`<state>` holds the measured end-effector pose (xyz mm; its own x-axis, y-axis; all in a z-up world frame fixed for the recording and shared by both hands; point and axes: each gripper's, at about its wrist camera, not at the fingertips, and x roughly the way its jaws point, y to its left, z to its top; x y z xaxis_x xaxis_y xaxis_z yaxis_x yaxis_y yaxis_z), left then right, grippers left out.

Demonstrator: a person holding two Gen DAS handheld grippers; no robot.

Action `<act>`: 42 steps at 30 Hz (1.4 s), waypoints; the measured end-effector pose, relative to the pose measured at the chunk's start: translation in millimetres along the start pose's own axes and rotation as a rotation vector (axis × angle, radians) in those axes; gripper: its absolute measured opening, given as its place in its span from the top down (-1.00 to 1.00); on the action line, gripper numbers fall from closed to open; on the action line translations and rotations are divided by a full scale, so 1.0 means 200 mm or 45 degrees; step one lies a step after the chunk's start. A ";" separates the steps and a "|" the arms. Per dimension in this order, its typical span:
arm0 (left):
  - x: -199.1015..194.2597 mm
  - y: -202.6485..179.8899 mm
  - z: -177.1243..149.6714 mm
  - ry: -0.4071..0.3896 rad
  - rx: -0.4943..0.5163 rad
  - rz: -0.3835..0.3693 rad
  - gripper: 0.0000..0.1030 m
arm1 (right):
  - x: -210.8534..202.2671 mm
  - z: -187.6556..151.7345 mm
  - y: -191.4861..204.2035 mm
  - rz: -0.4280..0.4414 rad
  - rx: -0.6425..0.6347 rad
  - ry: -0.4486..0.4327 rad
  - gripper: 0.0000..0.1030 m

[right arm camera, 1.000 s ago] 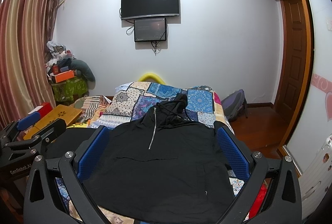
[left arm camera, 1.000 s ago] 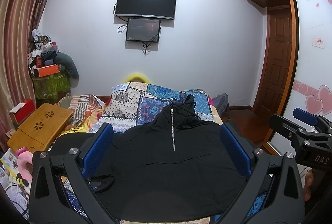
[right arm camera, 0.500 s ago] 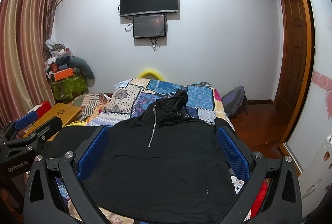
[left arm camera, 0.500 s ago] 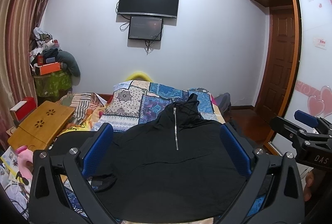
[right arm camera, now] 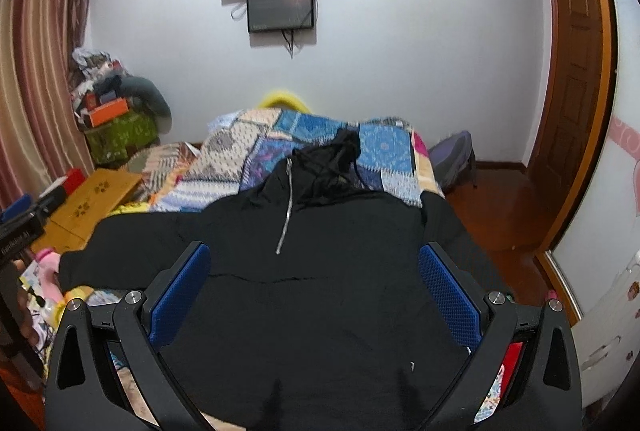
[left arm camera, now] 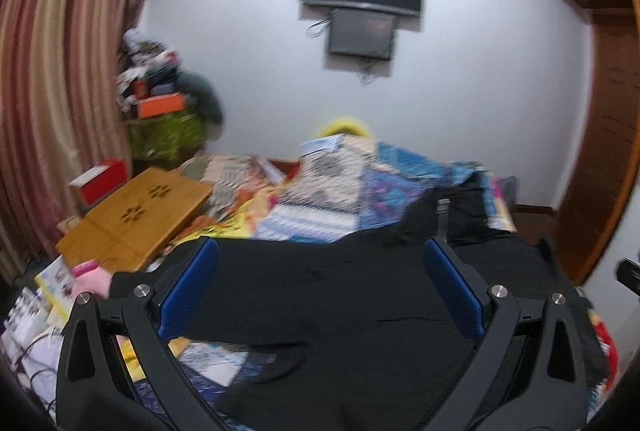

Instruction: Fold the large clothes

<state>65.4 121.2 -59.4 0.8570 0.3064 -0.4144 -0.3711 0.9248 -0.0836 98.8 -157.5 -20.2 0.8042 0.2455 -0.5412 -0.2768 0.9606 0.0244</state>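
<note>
A black zip-neck hoodie lies spread flat, front up, on the bed, hood toward the far wall, sleeves out to both sides. It also shows in the left wrist view, which is blurred. My right gripper is open and empty above the hoodie's lower body. My left gripper is open and empty above the hoodie's left side, near the left sleeve. The left gripper's body shows at the left edge of the right wrist view.
A patchwork quilt covers the bed. A wooden lap desk lies at the bed's left, with a cluttered pile behind it. A wooden door stands at the right. A backpack sits on the floor.
The left gripper has swung left and turned toward the hoodie's left sleeve, blurring its view. The right gripper has moved slightly forward and down over the hoodie. Both stay open.
</note>
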 end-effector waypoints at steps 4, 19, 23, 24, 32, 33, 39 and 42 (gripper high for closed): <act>0.22 0.20 -0.06 0.125 -0.077 0.083 -0.99 | 0.16 -0.01 -0.02 -0.013 0.005 0.087 -1.00; 0.82 1.01 -0.59 0.733 -0.751 0.094 -0.58 | 0.59 -0.03 -0.05 0.027 0.087 0.375 -1.00; 0.88 1.10 -0.69 0.790 -0.879 0.042 -0.40 | 0.65 -0.05 -0.05 0.049 0.104 0.433 -1.00; 0.89 1.11 -0.71 0.797 -0.910 0.025 -0.39 | 0.65 -0.05 -0.06 0.051 0.106 0.447 -1.00; 1.00 1.18 -0.72 0.789 -0.949 0.077 0.00 | 0.68 -0.07 -0.06 0.051 0.105 0.507 -1.00; 1.01 1.18 -0.70 0.791 -0.904 0.127 0.11 | 0.69 -0.06 -0.06 0.052 0.106 0.510 -1.00; 1.03 1.01 -0.60 0.751 -0.549 0.340 0.81 | 0.69 -0.03 -0.05 0.057 0.106 0.502 -1.00; 0.98 0.94 -0.50 0.671 -0.476 0.354 0.86 | 0.67 -0.02 -0.05 0.059 0.099 0.494 -1.00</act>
<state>128.0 332.4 -246.6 0.4600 0.2829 -0.8416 -0.7302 0.6598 -0.1773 208.3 -133.9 -95.9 0.5295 0.2354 -0.8150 -0.2553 0.9604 0.1116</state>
